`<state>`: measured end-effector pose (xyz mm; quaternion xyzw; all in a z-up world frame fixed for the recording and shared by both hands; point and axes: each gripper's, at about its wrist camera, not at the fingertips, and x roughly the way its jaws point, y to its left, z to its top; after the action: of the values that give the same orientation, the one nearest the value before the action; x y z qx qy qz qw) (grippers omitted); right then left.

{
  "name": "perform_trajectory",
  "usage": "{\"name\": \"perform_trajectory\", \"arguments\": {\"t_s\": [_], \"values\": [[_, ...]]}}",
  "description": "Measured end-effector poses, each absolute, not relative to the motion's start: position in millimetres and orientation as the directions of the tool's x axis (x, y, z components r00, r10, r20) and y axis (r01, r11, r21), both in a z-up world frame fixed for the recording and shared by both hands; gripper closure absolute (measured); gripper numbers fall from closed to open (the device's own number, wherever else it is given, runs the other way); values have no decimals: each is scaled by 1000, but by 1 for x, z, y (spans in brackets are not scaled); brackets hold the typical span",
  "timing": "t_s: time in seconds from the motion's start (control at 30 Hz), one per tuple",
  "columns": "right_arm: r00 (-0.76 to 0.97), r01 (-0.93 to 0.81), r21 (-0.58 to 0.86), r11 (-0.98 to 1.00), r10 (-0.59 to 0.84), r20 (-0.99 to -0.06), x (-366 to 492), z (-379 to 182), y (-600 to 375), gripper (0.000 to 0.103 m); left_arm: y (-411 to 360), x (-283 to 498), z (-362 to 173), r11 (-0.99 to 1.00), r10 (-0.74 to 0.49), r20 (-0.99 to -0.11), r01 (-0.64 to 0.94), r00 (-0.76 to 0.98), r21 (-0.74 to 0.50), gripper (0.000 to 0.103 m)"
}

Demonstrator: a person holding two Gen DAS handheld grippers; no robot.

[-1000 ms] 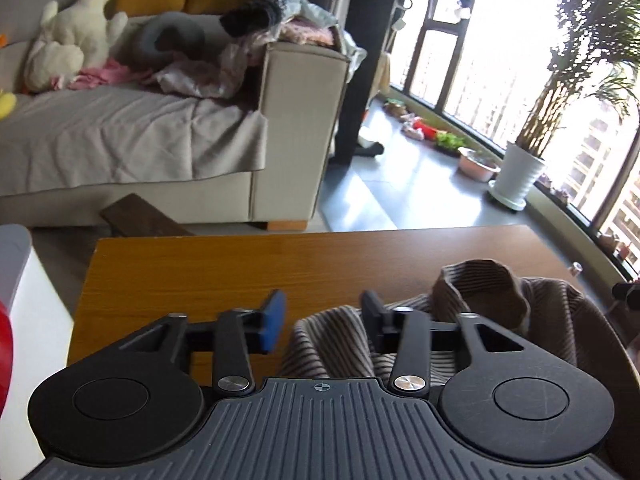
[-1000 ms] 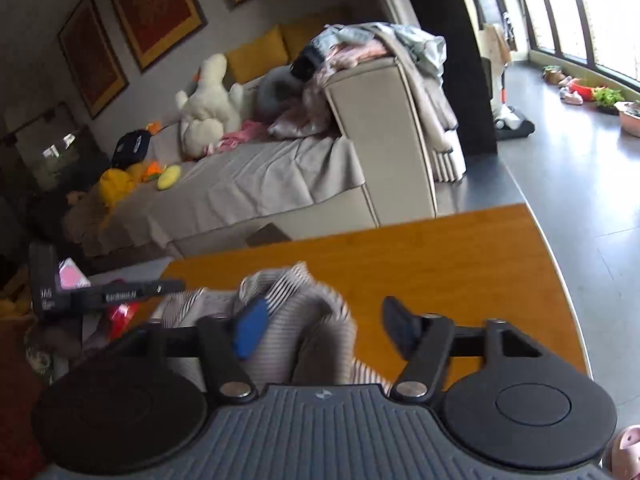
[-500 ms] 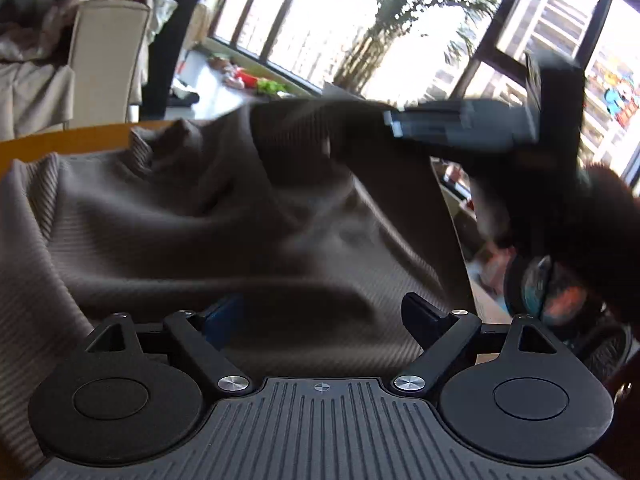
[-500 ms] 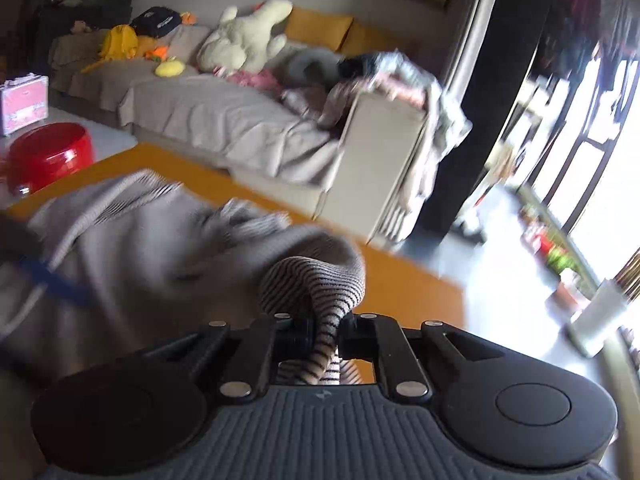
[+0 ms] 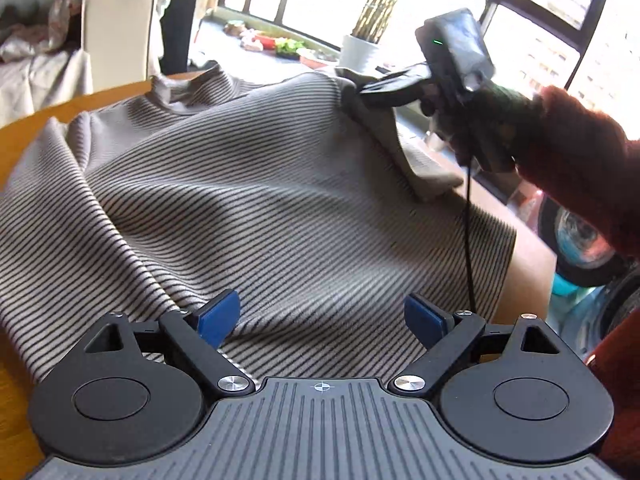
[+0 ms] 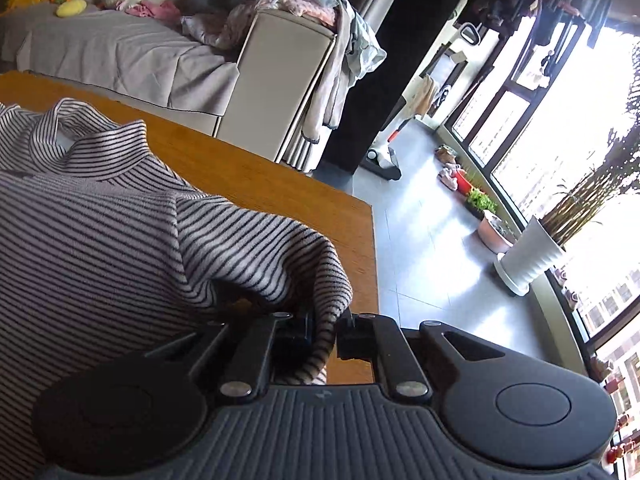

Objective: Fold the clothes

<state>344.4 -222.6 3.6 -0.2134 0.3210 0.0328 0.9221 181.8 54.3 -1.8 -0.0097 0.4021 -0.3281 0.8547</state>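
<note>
Wooden table (image 6: 256, 176) carries your striped sweater (image 5: 240, 208); your right gripper (image 6: 324, 332) pinches its shoulder at frame bottom, your left gripper (image 5: 320, 316) spreads wide, holding nothing.

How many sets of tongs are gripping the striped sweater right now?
1. The right tongs are shut on a fold of the striped sweater, lifting it above the table. The left tongs are open, hovering over the fabric without pinching it.

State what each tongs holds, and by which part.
Right tongs pinch the striped top at a bunched fold near its shoulder. Left tongs are open, holding nothing.
</note>
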Motion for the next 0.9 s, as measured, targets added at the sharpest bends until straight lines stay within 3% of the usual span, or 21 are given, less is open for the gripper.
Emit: {"name": "perform_trajectory", "arguments": {"t_s": [0.07, 0.17, 0.27, 0.4, 0.43, 0.47, 0.5, 0.53, 0.57, 0.6, 0.63, 0.7, 0.83, 0.9], "values": [[801, -192, -309, 931, -34, -598, 334, 19, -229, 92, 63, 197, 10, 782, -585, -665, 540, 465, -311, 9], [832, -243, -164, 956, 119, -541, 318, 53, -225, 85, 76, 226, 39, 831, -528, -586, 517, 615, -207, 8], [816, -357, -83, 930, 268, -513, 321, 72, -198, 85, 84, 265, 35, 898, -401, -619, 424, 676, -118, 8], [727, -497, 57, 866, 451, -518, 346, 70, -146, 85, 96, 318, 28, 958, -217, -644, 288, 734, 6, 18], [692, -520, 102, 848, 489, -531, 355, 64, -130, 78, 99, 331, 26, 967, -169, -646, 253, 744, 38, 18], [663, -530, 144, 836, 514, -544, 366, 56, -118, 72, 103, 327, 25, 964, -196, -646, 264, 738, 10, 16], [638, -530, 181, 829, 530, -558, 377, 47, -107, 56, 105, 319, 25, 960, -218, -641, 280, 736, -4, 14], [610, -526, 214, 823, 540, -580, 391, 34, -96, 47, 108, 312, 26, 955, -240, -635, 296, 735, -17, 12], [588, -516, 231, 825, 538, -604, 404, 20, -85, 47, 110, 303, 26, 950, -257, -629, 310, 733, -26, 10], [571, -508, 234, 829, 528, -628, 414, 10, -77, 57, 112, 296, 26, 947, -270, -628, 319, 730, -37, 9], [563, -516, 236, 823, 534, -631, 419, 8, -70, 93, 115, 290, 27, 943, -284, -626, 328, 727, -47, 8], [550, -538, 239, 808, 551, -628, 430, 7, -56, 97, 119, 276, 27, 933, -321, -623, 349, 713, -82, 8], [661, -581, 180, 794, 589, -465, 433, 43, -40, 98, 119, 265, 24, 900, -405, -618, 411, 674, -142, 5], [681, -554, 125, 823, 535, -501, 450, 41, -34, 97, 110, 263, 19, 894, -401, -626, 434, 669, -109, 5]]}}
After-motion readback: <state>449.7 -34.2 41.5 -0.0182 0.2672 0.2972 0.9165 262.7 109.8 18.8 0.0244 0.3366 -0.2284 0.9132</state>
